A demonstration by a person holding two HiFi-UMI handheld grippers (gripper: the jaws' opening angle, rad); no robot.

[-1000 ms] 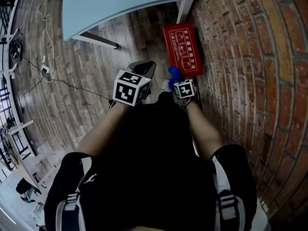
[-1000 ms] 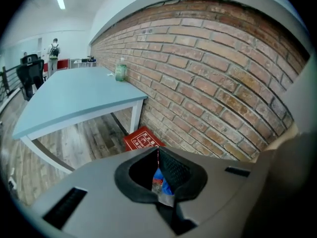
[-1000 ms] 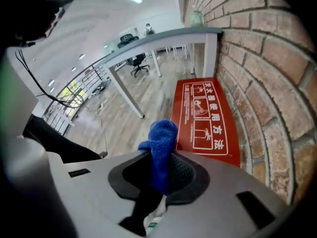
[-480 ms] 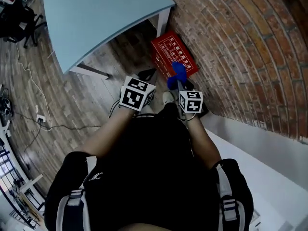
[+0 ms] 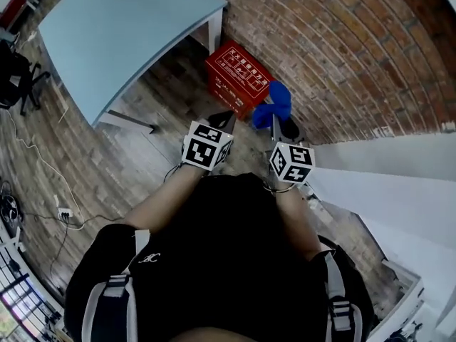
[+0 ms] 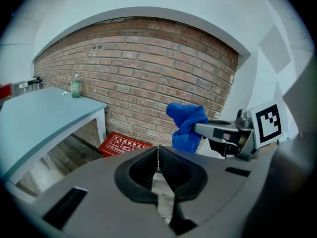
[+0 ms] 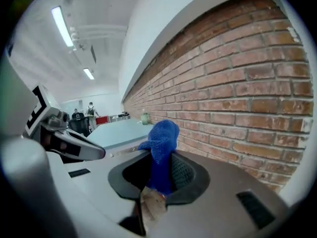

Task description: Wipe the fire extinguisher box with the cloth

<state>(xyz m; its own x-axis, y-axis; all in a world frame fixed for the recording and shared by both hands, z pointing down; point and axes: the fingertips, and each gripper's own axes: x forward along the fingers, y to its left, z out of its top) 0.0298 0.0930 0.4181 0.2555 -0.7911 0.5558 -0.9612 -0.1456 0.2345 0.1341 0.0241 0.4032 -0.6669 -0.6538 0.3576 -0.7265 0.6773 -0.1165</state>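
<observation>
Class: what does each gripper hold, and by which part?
Right gripper: the blue cloth, pinched at its bunched lower end, the rest sticking out beyond the jaws. Left gripper: shut, holding nothing.

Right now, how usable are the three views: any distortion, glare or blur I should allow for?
Head view: heavy fisheye bends the brick wall; even light, fire extinguisher box sharp. Left gripper view: black vignette at the corners, box low and partly cut off by the jaws. Right gripper view: ceiling lights bright without washout; cloth sharp, box not visible.
</observation>
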